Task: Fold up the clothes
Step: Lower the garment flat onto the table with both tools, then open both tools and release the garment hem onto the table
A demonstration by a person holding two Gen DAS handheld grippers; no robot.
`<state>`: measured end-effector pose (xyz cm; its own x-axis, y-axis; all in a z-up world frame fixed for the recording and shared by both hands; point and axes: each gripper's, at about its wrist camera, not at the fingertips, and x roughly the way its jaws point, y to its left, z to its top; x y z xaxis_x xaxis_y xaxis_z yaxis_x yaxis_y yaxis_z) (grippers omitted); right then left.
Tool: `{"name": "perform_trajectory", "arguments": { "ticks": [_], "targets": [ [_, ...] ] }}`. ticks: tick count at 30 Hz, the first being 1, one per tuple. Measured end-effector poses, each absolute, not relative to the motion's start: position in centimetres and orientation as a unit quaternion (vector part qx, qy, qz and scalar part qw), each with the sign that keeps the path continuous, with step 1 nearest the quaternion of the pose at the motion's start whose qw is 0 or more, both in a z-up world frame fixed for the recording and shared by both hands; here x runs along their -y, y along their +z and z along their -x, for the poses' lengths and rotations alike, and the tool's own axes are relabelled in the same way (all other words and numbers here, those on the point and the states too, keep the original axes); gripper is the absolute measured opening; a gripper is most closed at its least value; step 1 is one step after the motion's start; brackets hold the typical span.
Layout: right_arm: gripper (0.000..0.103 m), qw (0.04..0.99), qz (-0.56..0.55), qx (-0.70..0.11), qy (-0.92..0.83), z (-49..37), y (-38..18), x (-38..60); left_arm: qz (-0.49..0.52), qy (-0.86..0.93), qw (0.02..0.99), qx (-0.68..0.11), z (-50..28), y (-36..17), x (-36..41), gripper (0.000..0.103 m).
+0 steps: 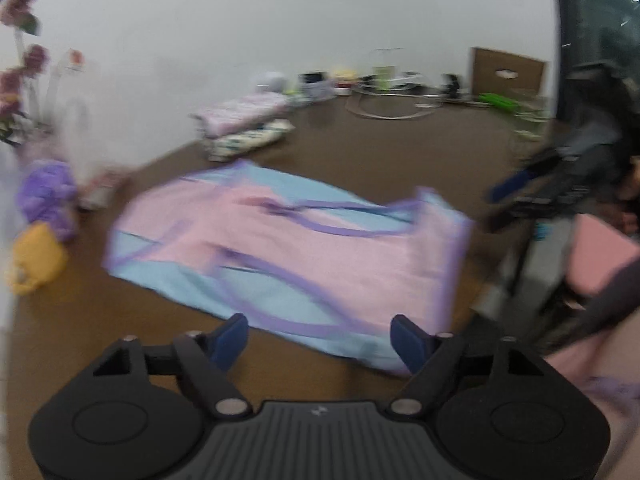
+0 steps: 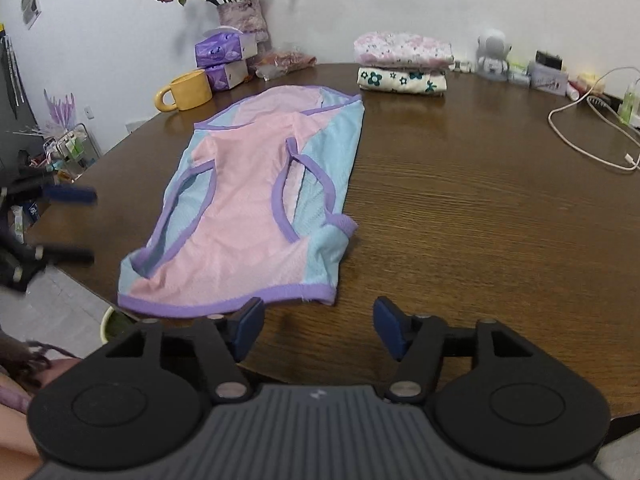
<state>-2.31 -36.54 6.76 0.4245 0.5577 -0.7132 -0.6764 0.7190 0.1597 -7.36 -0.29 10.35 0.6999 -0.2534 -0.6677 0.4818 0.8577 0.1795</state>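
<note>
A pink and light-blue garment with purple trim (image 2: 256, 192) lies spread flat on the brown wooden table (image 2: 460, 208); it also shows, blurred, in the left wrist view (image 1: 288, 256). My left gripper (image 1: 318, 340) is open and empty, just short of the garment's near edge. My right gripper (image 2: 318, 326) is open and empty, just in front of the garment's purple hem. The right gripper appears at the right of the left wrist view (image 1: 520, 188). The left gripper appears at the left edge of the right wrist view (image 2: 60, 220).
Two folded garments (image 2: 402, 64) are stacked at the table's far side. A yellow mug (image 2: 184, 90), purple tissue packs (image 2: 226, 54) and a vase of flowers (image 2: 242, 16) stand at the back left. A white cable (image 2: 588, 148) and small items lie at the right.
</note>
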Motion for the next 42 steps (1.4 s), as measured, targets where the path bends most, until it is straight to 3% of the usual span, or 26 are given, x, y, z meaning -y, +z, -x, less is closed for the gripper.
{"name": "perform_trajectory", "arguments": {
  "ticks": [3,6,15,20,24,26,28,30,31,33,35,42],
  "targets": [
    [0.085,0.834,0.074,-0.407,0.365,1.4,7.2,35.5,-0.171,-0.162,0.908,-0.346,4.1,11.3,-2.1,0.095],
    [0.098,0.827,0.069,-0.426,0.36,0.3,7.1,34.3,-0.159,-0.139,0.902,-0.377,0.3,11.5,-4.4,0.096],
    [0.099,0.813,0.087,-0.474,0.327,-1.8,6.0,31.6,-0.151,-0.11,0.871,-0.455,-11.8,8.7,-9.2,0.096],
    [0.077,0.807,0.085,-0.503,0.3,-2.9,5.6,30.6,-0.166,-0.115,0.857,-0.474,-17.8,7.1,-9.9,0.086],
    [0.07,0.801,0.099,-0.516,0.286,-3.5,5.3,29.6,-0.186,-0.124,0.845,-0.485,-21.0,5.7,-9.8,0.074],
    [0.052,0.798,0.102,-0.522,0.282,-3.8,5.1,29.3,-0.185,-0.125,0.843,-0.489,-22.1,5.1,-10.0,0.064],
    [0.046,0.797,0.101,-0.527,0.279,-4.0,4.9,29.3,-0.177,-0.13,0.844,-0.489,-22.8,4.9,-10.2,0.059],
    [0.039,0.796,0.1,-0.529,0.277,-4.2,4.8,29.3,-0.177,-0.138,0.845,-0.486,-22.9,4.9,-10.3,0.04],
    [0.031,0.796,0.1,-0.529,0.278,-4.2,4.8,29.3,-0.177,-0.142,0.845,-0.484,-22.9,4.9,-10.4,0.034],
    [0.018,0.796,0.103,-0.528,0.279,-4.3,4.8,29.3,-0.186,-0.146,0.842,-0.484,-22.7,4.9,-10.1,0.009],
    [0.009,0.796,0.116,-0.525,0.279,-4.4,4.8,29.2,-0.208,-0.146,0.84,-0.48,-22.1,4.8,-9.7,0.006],
    [0.008,0.804,0.149,-0.51,0.266,-7.0,4.8,30.1,-0.281,-0.14,0.823,-0.473,-17.3,4.5,-8.1,0.004]
  ]
}}
